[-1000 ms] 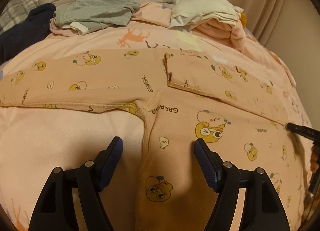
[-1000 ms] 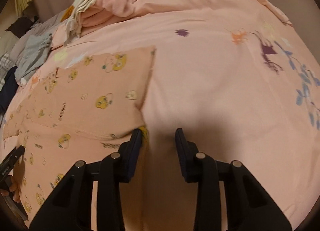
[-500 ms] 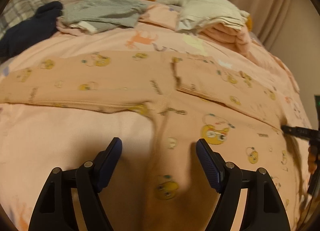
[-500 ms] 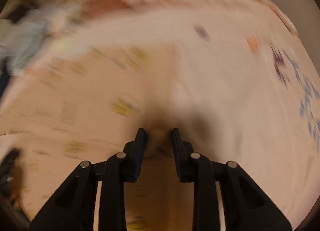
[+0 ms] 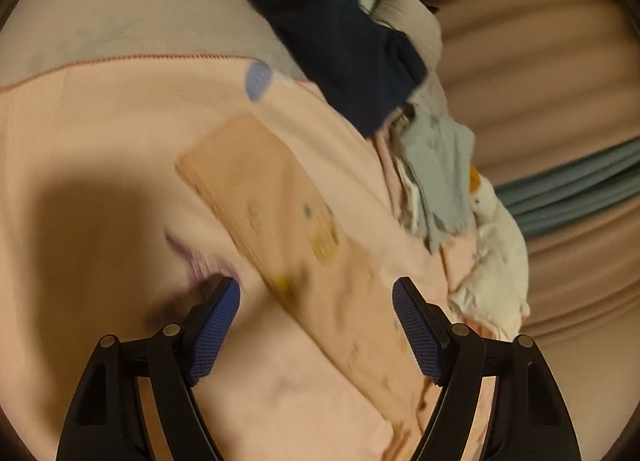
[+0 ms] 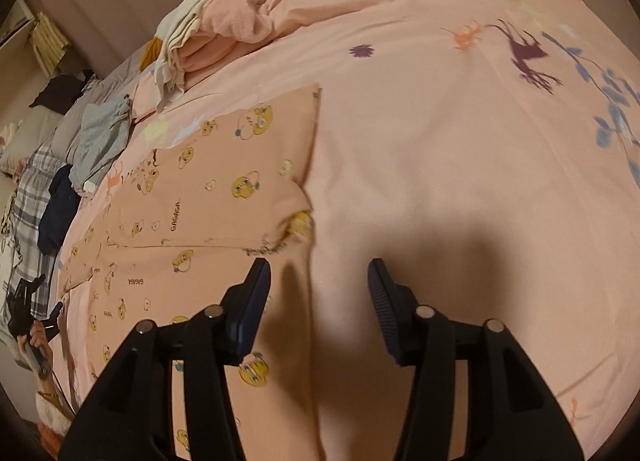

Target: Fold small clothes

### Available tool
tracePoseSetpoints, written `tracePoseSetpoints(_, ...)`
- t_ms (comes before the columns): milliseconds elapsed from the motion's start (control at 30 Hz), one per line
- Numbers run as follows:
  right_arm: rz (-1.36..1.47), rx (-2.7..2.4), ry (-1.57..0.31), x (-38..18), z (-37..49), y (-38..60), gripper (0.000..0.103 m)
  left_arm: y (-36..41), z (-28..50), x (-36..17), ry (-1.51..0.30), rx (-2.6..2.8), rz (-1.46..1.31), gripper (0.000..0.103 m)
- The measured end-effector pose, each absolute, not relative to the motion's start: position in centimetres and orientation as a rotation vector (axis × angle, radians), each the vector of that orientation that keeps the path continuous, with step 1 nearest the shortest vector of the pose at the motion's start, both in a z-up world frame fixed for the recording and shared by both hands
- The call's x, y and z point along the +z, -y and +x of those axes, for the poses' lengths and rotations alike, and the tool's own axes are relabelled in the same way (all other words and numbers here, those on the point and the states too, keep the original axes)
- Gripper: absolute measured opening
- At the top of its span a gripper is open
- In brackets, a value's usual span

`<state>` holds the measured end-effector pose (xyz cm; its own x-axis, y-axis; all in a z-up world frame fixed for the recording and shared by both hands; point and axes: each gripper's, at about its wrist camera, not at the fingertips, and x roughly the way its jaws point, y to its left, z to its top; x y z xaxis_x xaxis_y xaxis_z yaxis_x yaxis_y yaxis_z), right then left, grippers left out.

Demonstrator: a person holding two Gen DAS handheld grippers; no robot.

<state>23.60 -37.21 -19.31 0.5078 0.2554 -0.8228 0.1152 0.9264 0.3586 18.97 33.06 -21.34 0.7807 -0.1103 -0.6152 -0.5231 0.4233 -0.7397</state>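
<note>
A pink garment (image 6: 224,189) printed with yellow ducks lies flat on the pink bedspread (image 6: 440,149), one sleeve folded over its body. My right gripper (image 6: 318,267) hovers over the garment's right edge. Its jaws are opening; the cloth lies beneath them and the pads do not press on it. A small bunch of cloth (image 6: 298,223) sits just ahead of the fingers. In the blurred, rolled left wrist view, my left gripper (image 5: 316,289) stands wide open above the garment's long sleeve (image 5: 280,213), holding nothing.
Along the bed's far side lie a navy garment (image 5: 344,45), a grey-blue garment (image 5: 440,165), a white goose plush (image 5: 500,245) and a pile of pink and white clothes (image 6: 216,33). Curtains (image 5: 560,81) hang behind. A hand (image 6: 38,337) shows at the left edge.
The left gripper swept sideways along the sleeve and rolled, so its view is now tilted. The right jaws narrowed at the garment's edge, then widened, leaving a small bunch there.
</note>
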Motion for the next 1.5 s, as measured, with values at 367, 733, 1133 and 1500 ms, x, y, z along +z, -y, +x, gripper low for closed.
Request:
tracePoseSetpoints(367,0.328,0.045,-1.006,-18.1,23.1,36.3,0.051,-32.8,24.9,-21.0,-0.767,0.519,-0.783,0.006)
tracePoseSetpoints(733,0.436,0.053,-0.802,-14.9,19.6,39.2,0.051,-6.4,30.1,-8.4,-0.663,0.092,-0.44,0.002)
tracePoseSetpoints(1133,0.554,0.015,-0.665,-13.9,15.1,45.9,0.071,25.1,30.3,-14.5,-1.071,-0.478,-0.177,0.008)
tracePoseSetpoints(1500,0.664,0.109,-0.771,-16.2,17.8,43.0,0.071,9.6,25.0,-12.9,-0.837,-0.114,0.004,0.074)
